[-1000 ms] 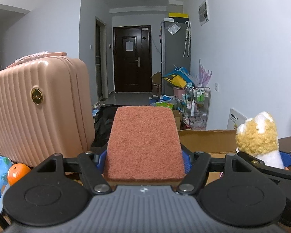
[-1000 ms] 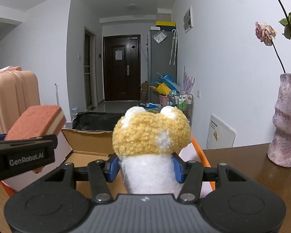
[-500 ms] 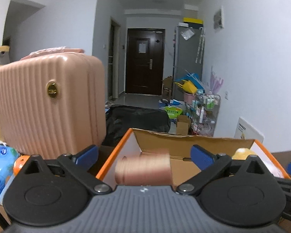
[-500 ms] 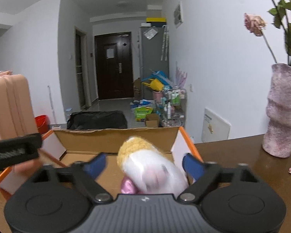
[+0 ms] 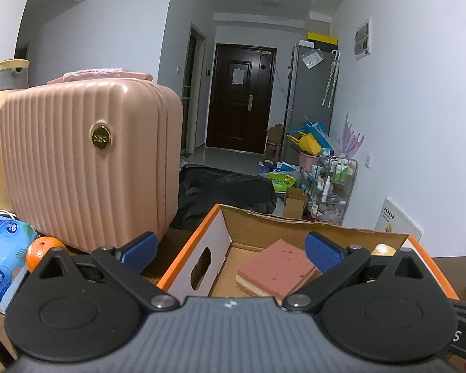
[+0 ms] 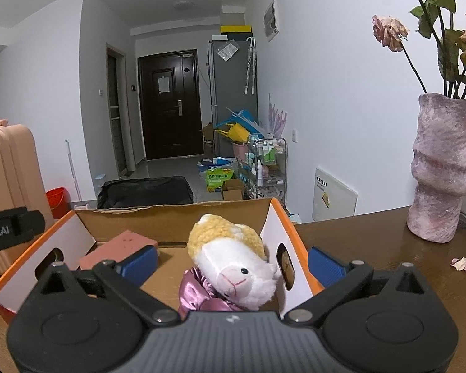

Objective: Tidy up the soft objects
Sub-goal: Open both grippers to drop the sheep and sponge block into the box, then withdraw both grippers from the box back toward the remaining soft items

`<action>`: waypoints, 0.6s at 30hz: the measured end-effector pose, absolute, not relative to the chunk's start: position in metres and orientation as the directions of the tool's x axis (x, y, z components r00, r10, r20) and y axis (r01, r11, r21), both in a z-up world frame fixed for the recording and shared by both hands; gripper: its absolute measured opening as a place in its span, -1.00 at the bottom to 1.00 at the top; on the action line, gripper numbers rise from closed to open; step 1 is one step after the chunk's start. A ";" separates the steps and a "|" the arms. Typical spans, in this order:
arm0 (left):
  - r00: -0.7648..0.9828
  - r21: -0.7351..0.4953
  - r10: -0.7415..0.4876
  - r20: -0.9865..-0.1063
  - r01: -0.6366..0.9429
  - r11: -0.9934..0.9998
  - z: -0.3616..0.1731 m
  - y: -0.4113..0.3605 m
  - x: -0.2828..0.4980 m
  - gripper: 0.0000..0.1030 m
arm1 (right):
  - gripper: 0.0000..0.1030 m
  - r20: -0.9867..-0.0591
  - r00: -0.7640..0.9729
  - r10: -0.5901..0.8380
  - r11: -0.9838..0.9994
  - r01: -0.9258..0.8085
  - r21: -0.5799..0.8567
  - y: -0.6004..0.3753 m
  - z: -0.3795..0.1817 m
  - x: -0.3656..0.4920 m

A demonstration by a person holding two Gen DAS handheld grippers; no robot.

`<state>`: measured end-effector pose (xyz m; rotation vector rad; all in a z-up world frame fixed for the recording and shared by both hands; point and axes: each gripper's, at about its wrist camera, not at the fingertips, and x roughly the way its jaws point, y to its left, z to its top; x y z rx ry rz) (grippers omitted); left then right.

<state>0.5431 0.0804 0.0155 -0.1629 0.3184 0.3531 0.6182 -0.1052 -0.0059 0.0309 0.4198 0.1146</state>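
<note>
Since a second ago: both my tongs have let go; the sponge point(image 5: 276, 269) and the plush toy point(image 6: 233, 264) now lie in the cardboard box point(image 5: 186, 258) instead of sitting clamped between the blue pads.
Left tongs point(image 5: 230, 250): spread wide apart, holding nothing, hovering over the near left part of the box.
Right tongs point(image 6: 233, 261): also spread wide, empty, with the toy below and between the pads but touching neither, as far as I can see.
Sponge: flat rectangular block, rough reddish-brown top over a pale yellow layer, lying tilted on the box floor towards the left side.
Plush toy: small white animal face with a pink nose and black eye, curly yellow fleece on its head, shiny pink-purple cloth at its neck; it lies in the right part of the box, face towards my right camera.
Cardboard box: open-topped, brown inside, white walls with orange rim, a hand slot in each end wall; it holds the sponge and the toy, well apart from each other.
Beside the box, left: a ribbed pink suitcase point(image 5: 87, 168) stands on the table, with an orange point(image 5: 43, 250) and a blue tissue pack point(image 5: 3, 258) in front of it.
Beside the box, right: a mottled purple vase point(image 6: 442, 168) with wilted roses stands on the dark wooden table point(image 6: 372, 242), a fallen petal point(image 6: 462, 263) near it.
</note>
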 end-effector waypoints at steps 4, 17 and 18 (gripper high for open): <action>0.899 -0.092 0.307 -0.314 -0.350 0.932 0.021 0.077 0.533 1.00 | 1.00 -0.396 0.910 0.123 0.992 -0.114 0.048 -0.107 -0.002 0.610; 0.915 -0.076 0.294 -0.275 -0.326 0.942 0.032 0.072 0.491 1.00 | 1.00 -0.370 0.914 0.166 0.986 -0.148 0.077 -0.123 0.013 0.574; 0.916 -0.076 0.292 -0.275 -0.323 0.943 0.032 0.072 0.488 1.00 | 1.00 -0.371 0.913 0.170 0.985 -0.151 0.080 -0.124 0.013 0.570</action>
